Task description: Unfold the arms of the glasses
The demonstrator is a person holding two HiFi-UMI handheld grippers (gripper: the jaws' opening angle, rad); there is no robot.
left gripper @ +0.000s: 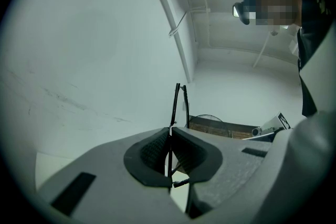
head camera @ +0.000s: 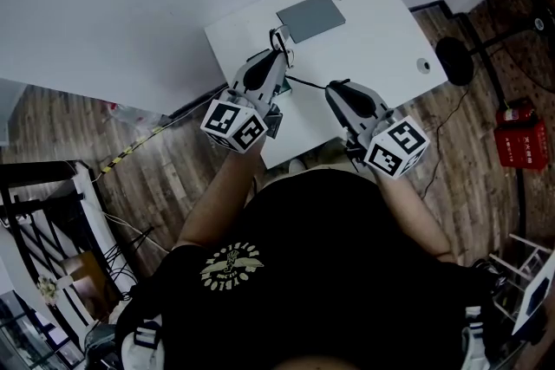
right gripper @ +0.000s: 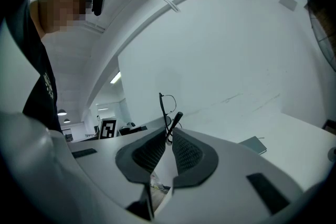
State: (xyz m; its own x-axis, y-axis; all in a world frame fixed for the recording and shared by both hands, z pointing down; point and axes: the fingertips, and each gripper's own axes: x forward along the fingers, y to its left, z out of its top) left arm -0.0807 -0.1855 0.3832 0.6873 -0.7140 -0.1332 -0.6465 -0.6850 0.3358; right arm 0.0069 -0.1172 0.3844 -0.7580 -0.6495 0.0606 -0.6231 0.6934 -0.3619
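Above the table (head camera: 381,30): glasses (head camera: 280,42) are held over the white top, close to a grey pad (head camera: 310,16).
Left gripper (left gripper: 170,131): clenched on the frame, which is seen edge-on between its pads.
Right gripper (right gripper: 169,134): closed on the end of one arm (right gripper: 176,119), which is stretched across from the frame.
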